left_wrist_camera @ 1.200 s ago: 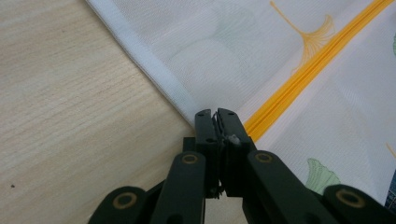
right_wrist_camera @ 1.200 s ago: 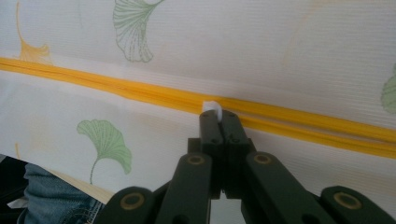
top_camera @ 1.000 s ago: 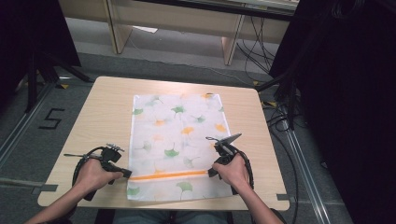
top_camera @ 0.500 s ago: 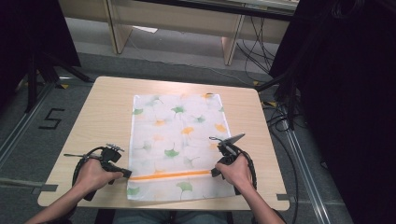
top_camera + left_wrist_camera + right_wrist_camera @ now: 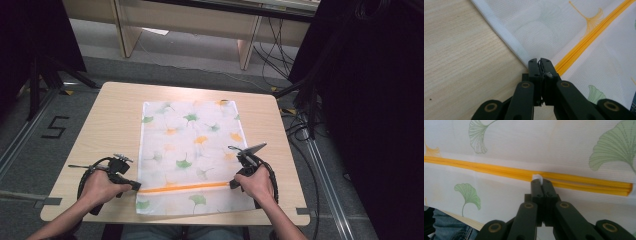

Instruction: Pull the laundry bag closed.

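Leaf-print mesh bag flat on wooden bench, orange zipper across near end, between both grippers. Left gripper fingers pressed together at bag's white left hem, zipper end just right of tips; whether cloth pinched, cannot tell. Right gripper fingers closed, pinching small white zipper pull, zipper running crosswise just beyond tips. Hands grip both handles at near edge of bench.
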A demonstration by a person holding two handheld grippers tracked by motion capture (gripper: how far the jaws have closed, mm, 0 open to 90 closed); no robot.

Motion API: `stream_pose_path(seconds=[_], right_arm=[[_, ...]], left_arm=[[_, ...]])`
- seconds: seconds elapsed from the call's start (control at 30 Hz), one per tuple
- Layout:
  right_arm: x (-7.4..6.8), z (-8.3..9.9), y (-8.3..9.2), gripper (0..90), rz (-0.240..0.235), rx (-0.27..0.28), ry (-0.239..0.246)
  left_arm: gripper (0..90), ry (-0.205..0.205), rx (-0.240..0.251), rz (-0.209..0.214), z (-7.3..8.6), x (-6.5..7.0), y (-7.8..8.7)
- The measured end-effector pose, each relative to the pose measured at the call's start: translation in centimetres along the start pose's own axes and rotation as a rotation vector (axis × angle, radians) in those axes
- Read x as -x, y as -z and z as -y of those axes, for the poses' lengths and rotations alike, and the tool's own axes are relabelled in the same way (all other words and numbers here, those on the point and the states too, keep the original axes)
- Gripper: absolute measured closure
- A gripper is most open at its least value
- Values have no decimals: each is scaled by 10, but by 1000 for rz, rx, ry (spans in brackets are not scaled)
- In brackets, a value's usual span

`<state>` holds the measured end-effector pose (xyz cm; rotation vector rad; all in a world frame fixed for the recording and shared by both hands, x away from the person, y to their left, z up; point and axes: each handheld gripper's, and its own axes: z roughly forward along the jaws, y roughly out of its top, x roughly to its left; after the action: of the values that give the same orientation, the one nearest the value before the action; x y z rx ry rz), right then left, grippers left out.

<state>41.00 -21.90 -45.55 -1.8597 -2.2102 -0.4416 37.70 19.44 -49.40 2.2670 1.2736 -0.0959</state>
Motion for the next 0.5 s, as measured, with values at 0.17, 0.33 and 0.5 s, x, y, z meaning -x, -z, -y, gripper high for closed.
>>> stream_pose_path(seconds=[0.17,0.33,0.5], right_arm=[[4,1,2,900,13,13,-2],[7,1,4,900,13,1,-8],[10,2,6,900,15,3,-14]], left_arm=[[878,0,0,0,0,0,0],[878,1,0,-1,0,0,0],[878,1,0,0,0,0,0]])
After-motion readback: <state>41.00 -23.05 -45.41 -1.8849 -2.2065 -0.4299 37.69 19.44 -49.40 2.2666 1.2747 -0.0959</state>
